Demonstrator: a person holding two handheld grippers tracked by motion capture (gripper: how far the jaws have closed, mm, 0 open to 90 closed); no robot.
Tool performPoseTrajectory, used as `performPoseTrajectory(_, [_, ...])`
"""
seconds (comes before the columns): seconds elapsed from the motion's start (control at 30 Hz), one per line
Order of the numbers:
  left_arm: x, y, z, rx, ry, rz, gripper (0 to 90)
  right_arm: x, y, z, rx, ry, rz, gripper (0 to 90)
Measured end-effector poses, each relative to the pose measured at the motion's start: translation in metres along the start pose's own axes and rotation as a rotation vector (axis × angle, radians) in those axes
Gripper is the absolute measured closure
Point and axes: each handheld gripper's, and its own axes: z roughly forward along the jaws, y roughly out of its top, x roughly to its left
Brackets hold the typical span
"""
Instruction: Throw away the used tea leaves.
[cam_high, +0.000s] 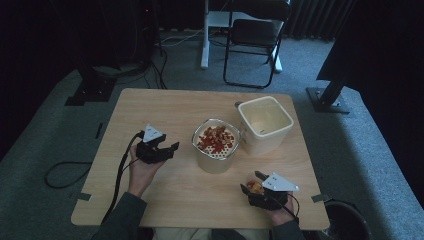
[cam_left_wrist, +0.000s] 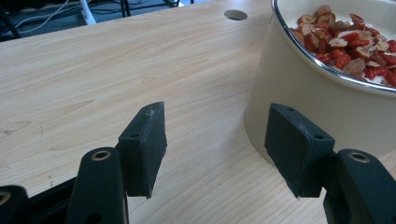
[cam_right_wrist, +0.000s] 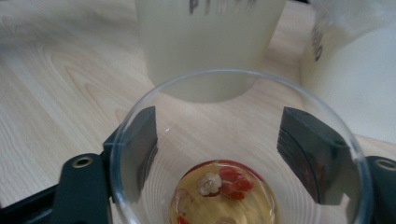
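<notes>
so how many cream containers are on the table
2. One round container, topped by a strainer of red dried fruit, stands at the table's middle; one empty square container stands just right of and behind it. None seems hidden.

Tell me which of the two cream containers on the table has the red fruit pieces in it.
The rounder container, nearer the left tongs: a perforated strainer in its top holds red pieces. The squarer container behind it looks empty.

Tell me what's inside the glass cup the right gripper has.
The glass cup holds amber liquid with red berries and a pale dried-fruit slice floating near the bottom. Its base is cut off below the frame.
</notes>
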Motion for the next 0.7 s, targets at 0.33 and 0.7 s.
performPoseTrajectory(0.33, [0.003, -0.003, -0.001, 0.003, 0.003, -0.009, 39.4, -0.010, -0.015, -0.011, -0.028, 0.030, 0.076, 24.4])
performPoseTrajectory(0.7, [0.002, -0.004, 0.001, 0.006, 0.001, -0.011, 39.6, -0.021, -0.023, -0.026, -0.090, 0.034, 0.127, 24.4])
